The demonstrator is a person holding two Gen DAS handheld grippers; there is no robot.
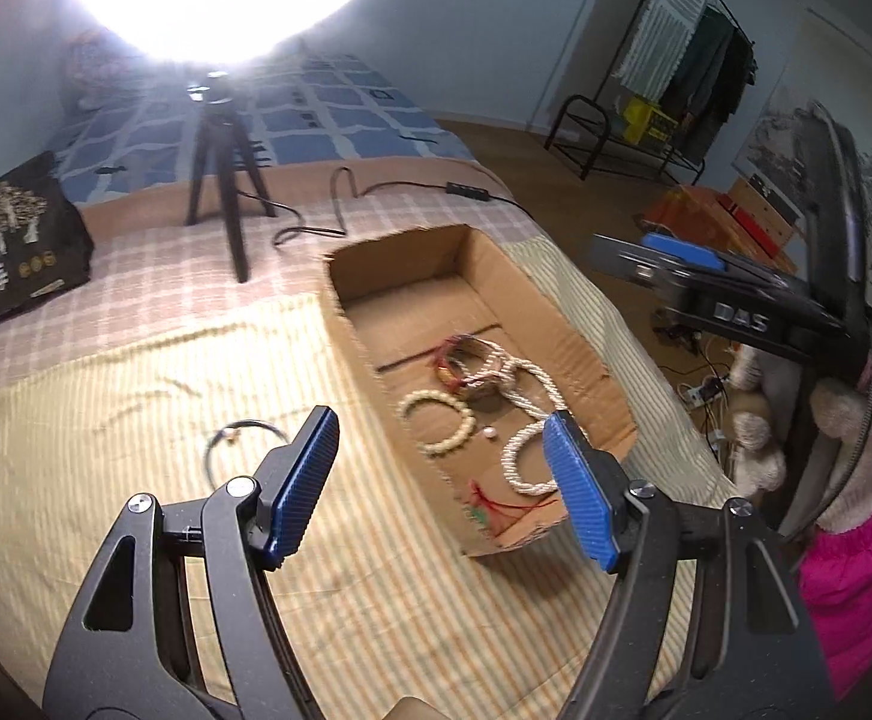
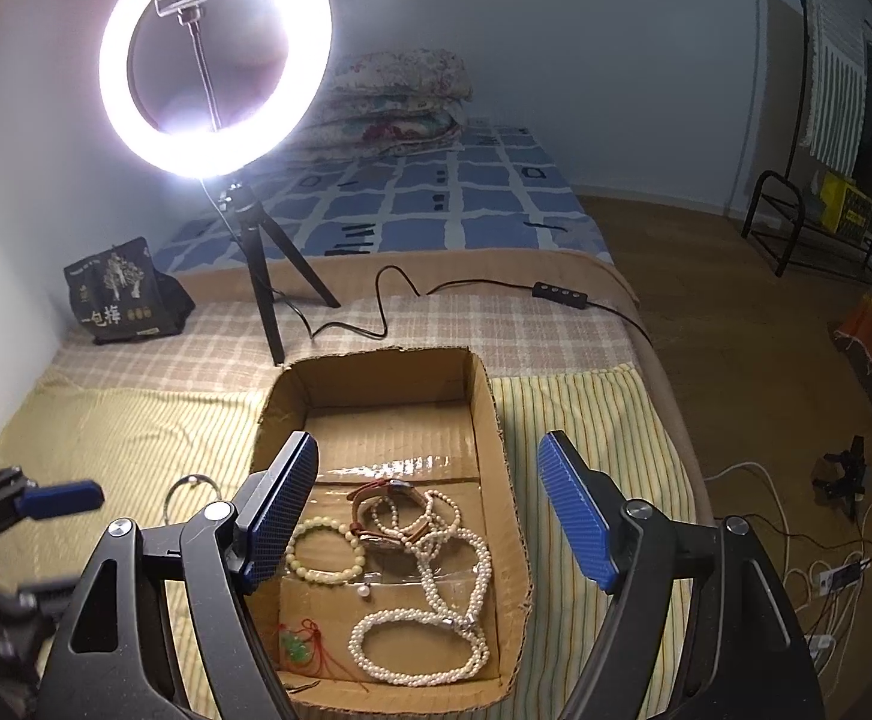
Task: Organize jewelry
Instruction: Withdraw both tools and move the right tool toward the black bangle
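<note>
Both grippers hover above the bed with their fingers spread wide and nothing between them: the left gripper point(image 1: 442, 486) points toward the near end of the cardboard box point(image 2: 496, 396), and the right gripper point(image 2: 427, 516) hangs over the box's middle. Most of the jewelry already lies in the box: a pale bead bracelet point(image 2: 325, 549), a long pearl strand point(image 2: 436, 618) looped over itself, a watch with a brown strap point(image 2: 385, 495) tangled among the pearls, and a red cord with a green charm point(image 2: 301, 639). 1 piece remains outside, a thin dark bangle with a pale bead point(image 1: 244, 441) lying on the striped blanket point(image 1: 106, 480) just left of the box. That bangle looks light and fairly stiff, but so thin that it will likely sink into the soft cloth; pinching it across the wire near the bead seems the surest hold. The pearls look smooth, limp and apt to slither or snag on the watch. From the right wrist the bangle is half hidden behind the near finger, glare from the ring light point(image 2: 214, 60) washes out the top of the left view, and whether the small loose pearl point(image 2: 366, 590) is attached to anything is unclear.
</note>
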